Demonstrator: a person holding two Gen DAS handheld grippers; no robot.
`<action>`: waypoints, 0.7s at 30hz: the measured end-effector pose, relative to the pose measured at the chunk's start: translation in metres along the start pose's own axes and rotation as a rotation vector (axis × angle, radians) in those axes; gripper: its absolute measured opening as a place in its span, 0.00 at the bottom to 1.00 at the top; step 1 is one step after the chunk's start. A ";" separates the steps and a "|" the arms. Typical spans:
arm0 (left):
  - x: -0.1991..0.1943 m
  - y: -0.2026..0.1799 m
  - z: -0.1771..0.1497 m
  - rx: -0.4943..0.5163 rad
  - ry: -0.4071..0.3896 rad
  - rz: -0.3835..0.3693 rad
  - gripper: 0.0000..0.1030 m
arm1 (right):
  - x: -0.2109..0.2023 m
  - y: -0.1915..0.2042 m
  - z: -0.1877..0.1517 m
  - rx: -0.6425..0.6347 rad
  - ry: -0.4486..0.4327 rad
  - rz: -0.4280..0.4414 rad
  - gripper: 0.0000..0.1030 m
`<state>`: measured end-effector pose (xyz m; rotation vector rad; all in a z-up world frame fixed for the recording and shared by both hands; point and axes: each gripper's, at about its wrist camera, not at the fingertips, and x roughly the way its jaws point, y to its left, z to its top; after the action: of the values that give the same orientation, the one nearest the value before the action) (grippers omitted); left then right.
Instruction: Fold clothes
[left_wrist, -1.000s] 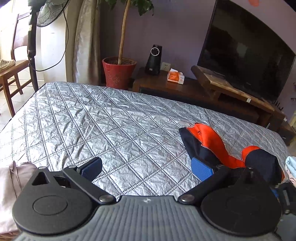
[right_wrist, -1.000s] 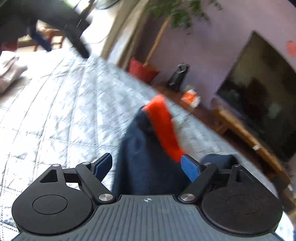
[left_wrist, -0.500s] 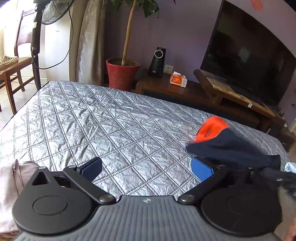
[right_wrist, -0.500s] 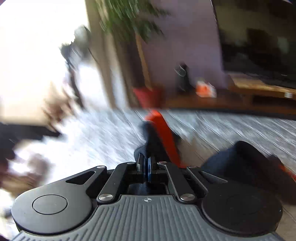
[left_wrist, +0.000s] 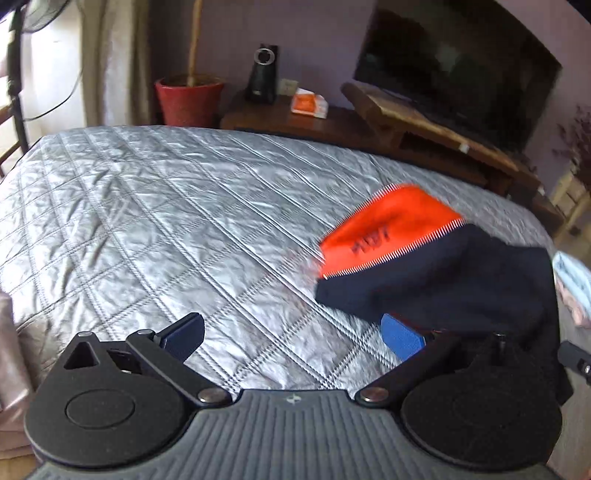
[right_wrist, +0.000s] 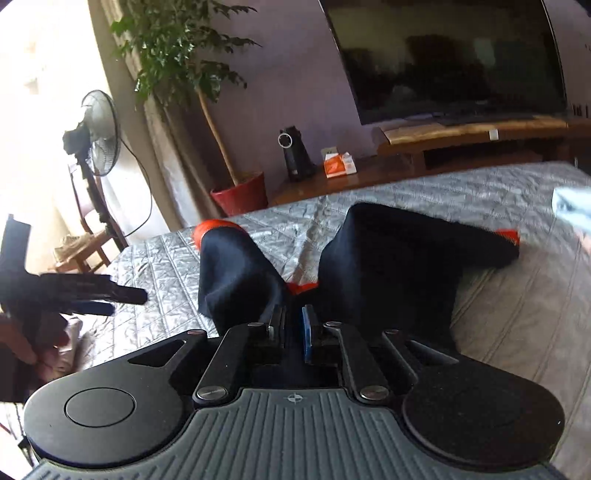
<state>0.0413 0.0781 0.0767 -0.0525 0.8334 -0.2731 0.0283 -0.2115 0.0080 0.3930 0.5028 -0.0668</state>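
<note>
Silver quilted bed (left_wrist: 155, 221) serves as folding surface: the right gripper (right_wrist: 293, 325), pinching navy-and-orange garment (right_wrist: 388, 266) (jaws easing apart), drags it flat; left gripper (left_wrist: 291, 332), wide open at nine o'clock, waits empty.

The garment (left_wrist: 436, 266) is motion-blurred at its orange end, so the dark lettering there cannot be read; its lower part is hidden behind the left gripper's (left_wrist: 291, 334) body at 4 o'clock. In the right wrist view the cloth between the jaws hides how firmly they press. The left gripper at 9 o'clock is blurred. A pale cloth (right_wrist: 572, 206) is cut off at 3 o'clock.
</note>
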 end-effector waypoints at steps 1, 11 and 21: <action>0.004 -0.006 -0.003 0.044 -0.001 0.010 0.99 | -0.001 -0.002 0.001 0.023 -0.006 0.018 0.14; 0.035 -0.065 -0.022 0.453 -0.113 0.019 0.99 | -0.008 0.010 -0.010 0.054 -0.052 0.094 0.19; 0.069 -0.092 -0.028 0.682 -0.168 -0.042 0.97 | -0.023 -0.017 -0.007 0.141 -0.092 0.081 0.59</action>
<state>0.0451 -0.0269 0.0222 0.5385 0.5397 -0.5724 0.0028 -0.2255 0.0076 0.5452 0.3922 -0.0419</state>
